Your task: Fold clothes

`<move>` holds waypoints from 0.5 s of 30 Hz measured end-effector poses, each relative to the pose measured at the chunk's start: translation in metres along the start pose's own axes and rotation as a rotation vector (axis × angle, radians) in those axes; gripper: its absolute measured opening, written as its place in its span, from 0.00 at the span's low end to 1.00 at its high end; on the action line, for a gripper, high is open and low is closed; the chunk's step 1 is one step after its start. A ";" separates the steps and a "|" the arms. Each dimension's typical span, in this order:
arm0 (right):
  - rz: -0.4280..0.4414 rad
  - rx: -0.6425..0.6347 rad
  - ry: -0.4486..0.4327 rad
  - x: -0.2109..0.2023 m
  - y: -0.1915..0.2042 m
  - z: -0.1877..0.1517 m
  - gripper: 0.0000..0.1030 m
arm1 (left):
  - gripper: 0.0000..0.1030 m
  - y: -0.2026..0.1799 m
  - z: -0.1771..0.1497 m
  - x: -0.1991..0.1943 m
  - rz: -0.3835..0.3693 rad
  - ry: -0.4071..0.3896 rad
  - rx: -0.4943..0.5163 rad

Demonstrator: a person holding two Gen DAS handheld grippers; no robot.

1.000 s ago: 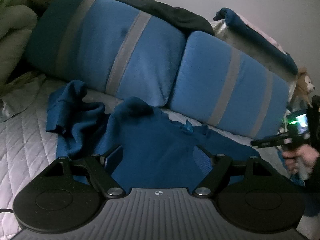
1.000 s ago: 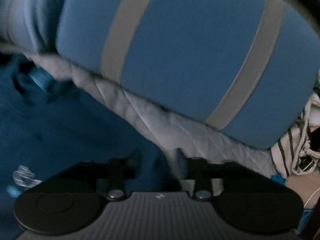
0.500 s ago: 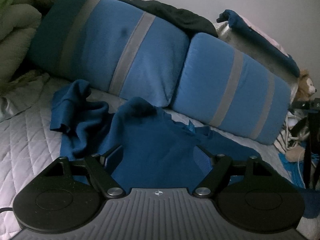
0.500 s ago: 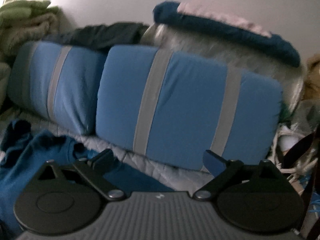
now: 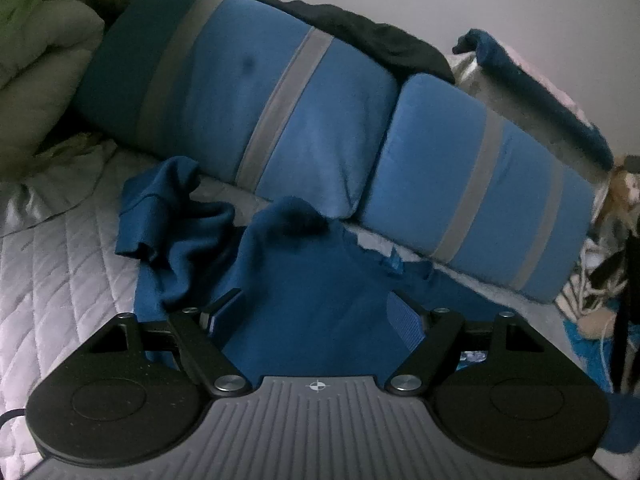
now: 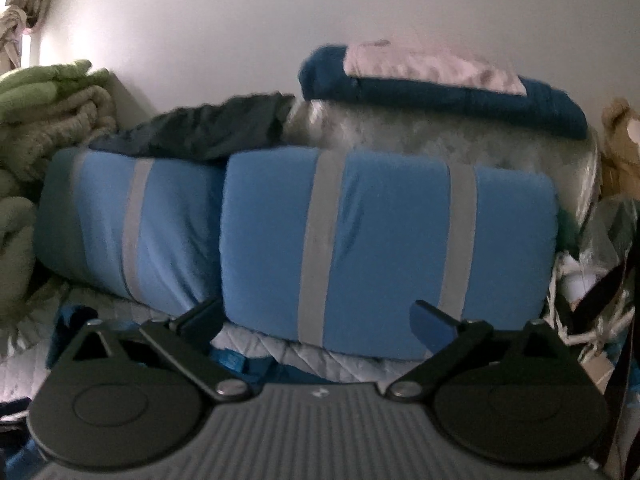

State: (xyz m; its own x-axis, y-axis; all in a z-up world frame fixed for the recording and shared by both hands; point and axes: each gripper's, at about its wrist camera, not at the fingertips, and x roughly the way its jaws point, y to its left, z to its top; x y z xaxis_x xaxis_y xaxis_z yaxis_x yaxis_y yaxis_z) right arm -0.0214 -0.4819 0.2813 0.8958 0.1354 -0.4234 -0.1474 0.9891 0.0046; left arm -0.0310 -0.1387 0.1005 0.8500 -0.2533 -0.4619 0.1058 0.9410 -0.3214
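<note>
Two fisheye views are supplied, one per gripper. Left wrist view: the left gripper (image 5: 314, 312) has its fingers spread wide apart with nothing between the pads; directly ahead of and beneath them a dark blue shirt (image 5: 304, 280) lies crumpled on a white quilted bed cover (image 5: 60, 264); one bunched sleeve (image 5: 160, 208) is raised at the left, near the pillows; the far edge of the garment touches the base of two blue pillows with grey stripes (image 5: 312, 120), which stand side by side along the wall; a black garment (image 5: 372, 36) is draped over the top of the left pillow; a folded blue towel (image 5: 536, 88) rests on a pale bundle behind the right pillow. Right wrist view: the right gripper (image 6: 316, 316) is likewise fully spread and holds nothing; it faces the same blue pillows (image 6: 380, 248) level-on; only a small part of the blue shirt (image 6: 236, 360) shows low between the fingers, lying on the quilted cover (image 6: 340, 364) just in front of the pillows; green and beige blankets (image 6: 48, 112) are piled at the left.
</note>
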 end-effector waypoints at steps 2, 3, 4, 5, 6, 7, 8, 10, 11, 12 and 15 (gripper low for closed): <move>0.011 0.003 -0.015 -0.008 0.005 0.009 1.00 | 0.75 -0.005 0.006 -0.008 -0.009 -0.044 0.050; 0.019 0.002 -0.029 -0.013 0.007 0.014 1.00 | 0.75 -0.010 0.013 -0.014 -0.012 -0.066 0.090; 0.029 0.004 -0.041 -0.019 0.010 0.021 1.00 | 0.75 -0.015 0.021 -0.021 -0.016 -0.088 0.133; 0.041 0.006 -0.053 -0.025 0.012 0.028 1.00 | 0.75 -0.019 0.032 -0.029 -0.017 -0.107 0.166; 0.054 0.011 -0.066 -0.032 0.014 0.035 1.00 | 0.75 -0.022 0.048 -0.040 -0.020 -0.128 0.191; 0.068 0.017 -0.079 -0.038 0.016 0.042 1.00 | 0.75 -0.025 0.065 -0.051 -0.024 -0.149 0.213; 0.078 0.009 -0.096 -0.045 0.018 0.048 1.00 | 0.75 -0.026 0.081 -0.061 -0.022 -0.171 0.230; 0.095 -0.015 -0.132 -0.057 0.022 0.060 1.00 | 0.75 -0.026 0.109 -0.079 -0.008 -0.211 0.262; 0.097 -0.036 -0.148 -0.062 0.024 0.063 1.00 | 0.75 -0.024 0.119 -0.085 0.005 -0.226 0.279; 0.098 -0.060 -0.159 -0.065 0.027 0.065 1.00 | 0.75 -0.022 0.130 -0.090 0.019 -0.241 0.296; 0.109 -0.106 -0.154 -0.065 0.034 0.055 1.00 | 0.75 -0.016 0.161 -0.108 0.059 -0.286 0.346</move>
State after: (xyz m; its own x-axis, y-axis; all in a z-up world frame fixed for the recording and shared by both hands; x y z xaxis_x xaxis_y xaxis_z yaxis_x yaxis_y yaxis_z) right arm -0.0612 -0.4537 0.3592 0.9243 0.2570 -0.2822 -0.2833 0.9574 -0.0560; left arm -0.0414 -0.0904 0.2884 0.9630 -0.1707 -0.2084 0.1780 0.9839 0.0164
